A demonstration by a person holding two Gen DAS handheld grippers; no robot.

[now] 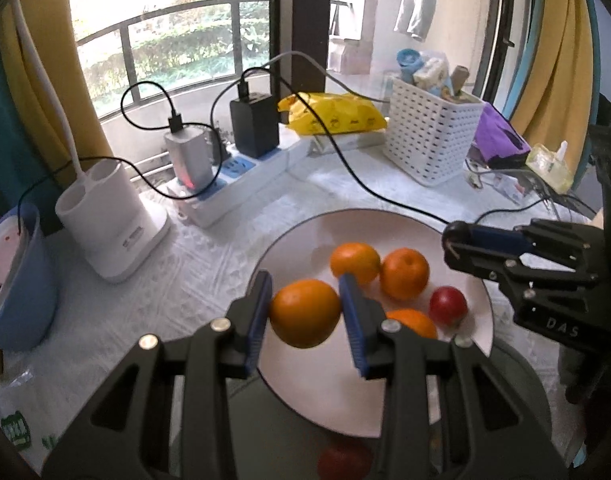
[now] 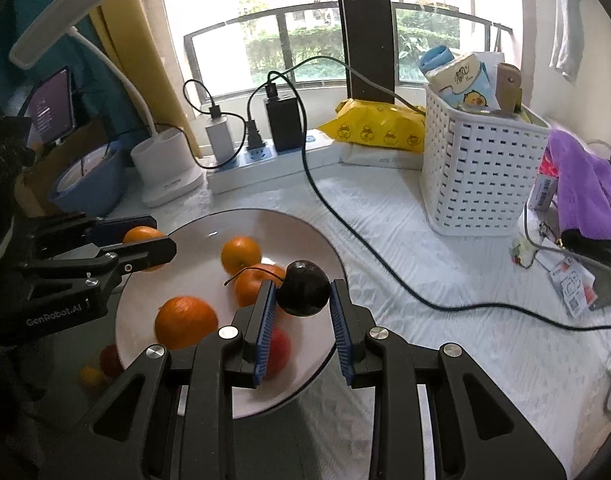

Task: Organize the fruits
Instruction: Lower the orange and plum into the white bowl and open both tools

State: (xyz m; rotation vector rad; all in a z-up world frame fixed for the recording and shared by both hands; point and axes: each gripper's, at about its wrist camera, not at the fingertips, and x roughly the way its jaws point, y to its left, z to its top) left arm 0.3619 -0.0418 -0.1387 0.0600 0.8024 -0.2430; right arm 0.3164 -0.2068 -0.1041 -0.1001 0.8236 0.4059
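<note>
Fruit is carried over the plate (image 1: 297, 236) at frame centre for sorting: an orange (image 1: 305, 313) is pinched in the left gripper (image 1: 305, 312) jaws, a dark fruit (image 2: 303, 289) in the right gripper (image 2: 301, 300) jaws.
</note>
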